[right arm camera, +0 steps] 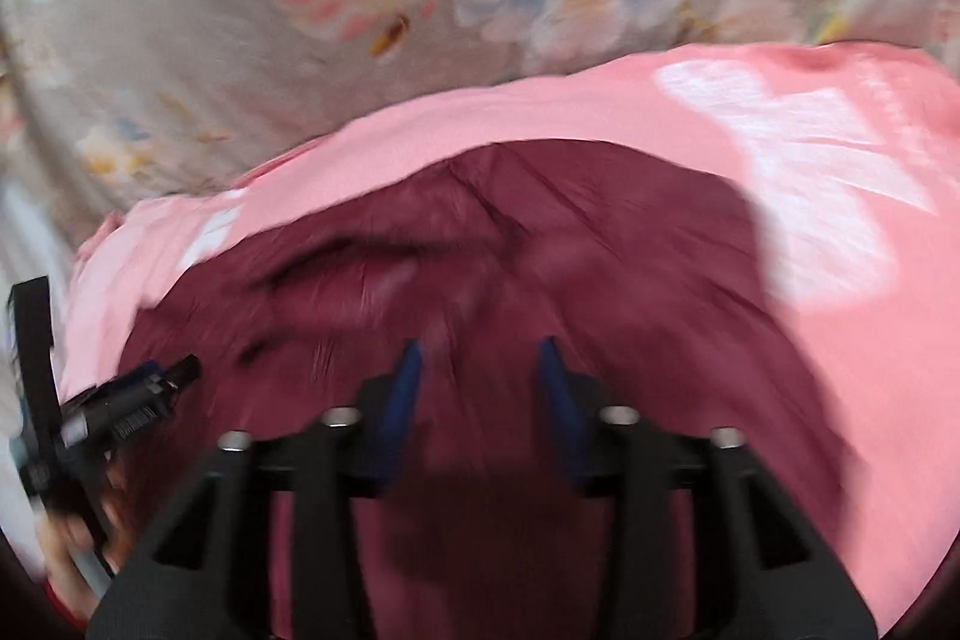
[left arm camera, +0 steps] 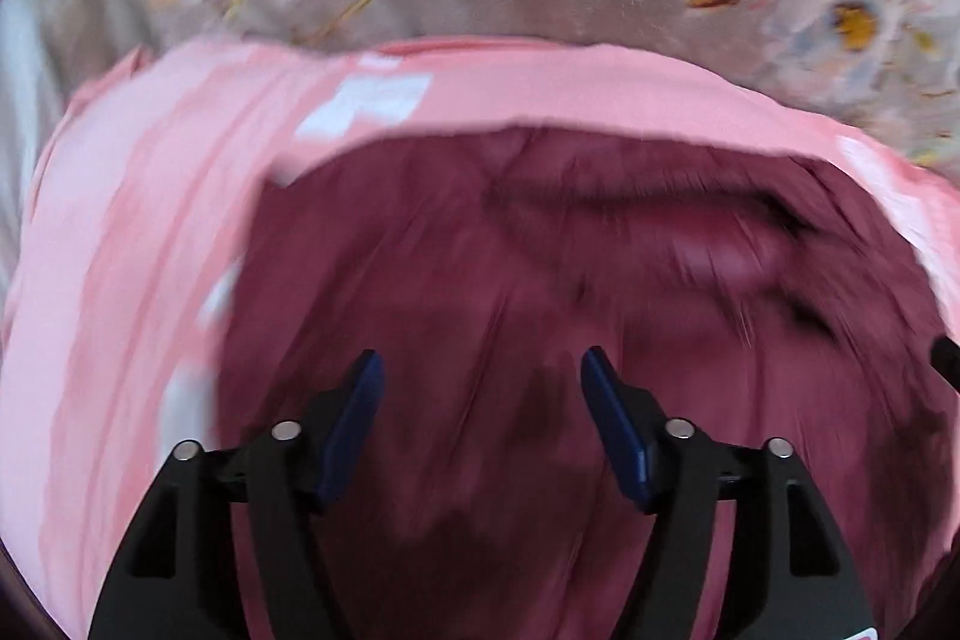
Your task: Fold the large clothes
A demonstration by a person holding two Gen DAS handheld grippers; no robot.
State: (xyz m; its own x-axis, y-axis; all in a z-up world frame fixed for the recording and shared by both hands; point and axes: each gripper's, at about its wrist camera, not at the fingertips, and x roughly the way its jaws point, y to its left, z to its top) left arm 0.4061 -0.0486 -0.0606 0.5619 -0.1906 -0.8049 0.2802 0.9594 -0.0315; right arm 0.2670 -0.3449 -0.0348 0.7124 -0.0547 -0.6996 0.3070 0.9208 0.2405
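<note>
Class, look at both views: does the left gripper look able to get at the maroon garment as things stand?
Probably yes. The left gripper is open with nothing between its fingers, and the maroon garment lies uncovered right beneath it, on top of the pink garment.

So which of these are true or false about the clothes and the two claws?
1. The dark maroon garment lies on top of the pink garment with white print. True.
2. The left claw is clamped on maroon cloth. False: its jaws stand apart with nothing between them.
3. The grey floral bedsheet lies under the clothes. True.
4. The right claw is holding the pink garment. False: it is open over the maroon garment.
</note>
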